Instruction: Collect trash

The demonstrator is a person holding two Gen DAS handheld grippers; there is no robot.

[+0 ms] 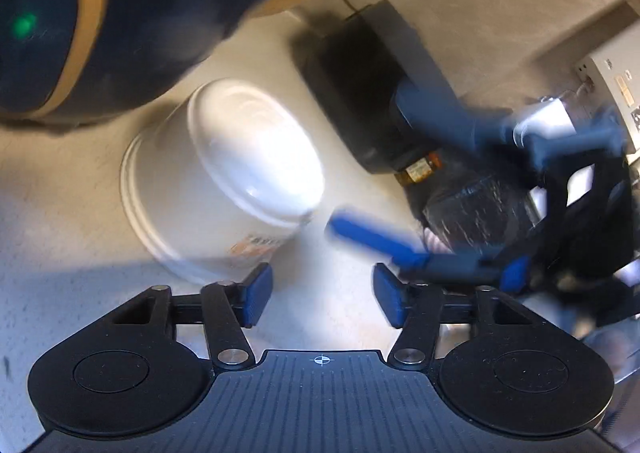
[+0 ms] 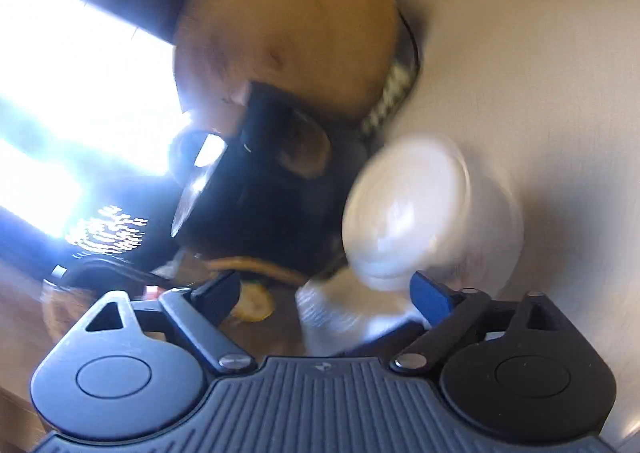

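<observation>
A white paper cup (image 1: 224, 181) lies on its side on the pale floor, just beyond my left gripper (image 1: 322, 299), which is open with nothing between its blue pads. At the right of the left wrist view, my right gripper (image 1: 366, 163) has its blue fingers (image 1: 372, 241) spread wide around a clear crinkled plastic thing (image 1: 476, 209). In the right wrist view the gripper (image 2: 328, 293) is open. The clear plastic (image 2: 344, 317) sits between its fingers, apart from the left one. The blurred cup (image 2: 420, 213) lies past the right finger.
A black box (image 1: 360, 93) with a cable stands beyond the cup. A dark blue rounded object with a gold band (image 1: 60, 21) fills the upper left. A round wooden top (image 2: 288, 25) and a black object (image 2: 272, 181) lie ahead of the right gripper, beside a bright window.
</observation>
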